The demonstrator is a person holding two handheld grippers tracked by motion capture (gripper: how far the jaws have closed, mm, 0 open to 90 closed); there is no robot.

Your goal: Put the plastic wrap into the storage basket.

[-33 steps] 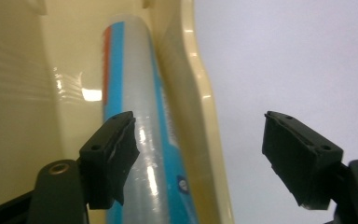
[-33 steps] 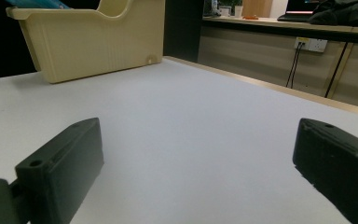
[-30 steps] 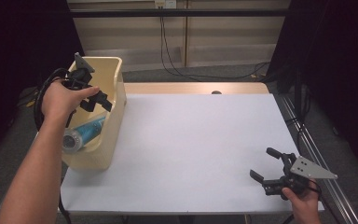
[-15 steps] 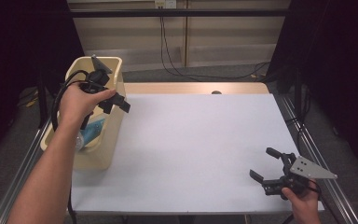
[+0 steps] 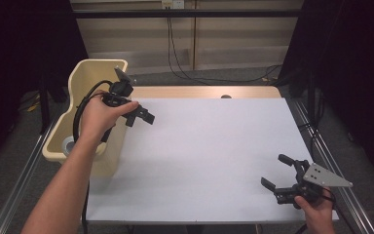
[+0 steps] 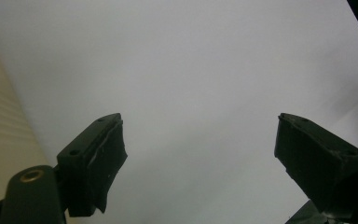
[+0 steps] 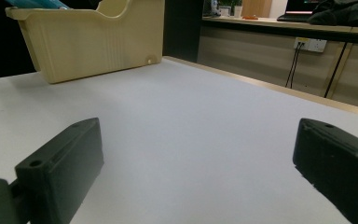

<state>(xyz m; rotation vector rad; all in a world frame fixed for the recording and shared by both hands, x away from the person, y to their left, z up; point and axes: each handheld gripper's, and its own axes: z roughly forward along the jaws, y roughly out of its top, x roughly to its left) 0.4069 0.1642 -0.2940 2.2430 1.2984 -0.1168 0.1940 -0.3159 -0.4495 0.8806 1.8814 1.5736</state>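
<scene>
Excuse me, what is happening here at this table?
A person holds a two-jaw gripper in each hand over a white table. The left gripper is open and empty beside the cream plastic bin. The right gripper rests open near the table's front right corner. Neither holds anything.

The bin (image 5: 93,73) is sitting at the tabletop's (image 5: 209,151) left edge, the left gripper (image 5: 142,117) is hovering just right of its rim over the tabletop's far left part, and the right gripper (image 5: 278,171) is hanging well apart over the near right corner, facing the bin.
</scene>
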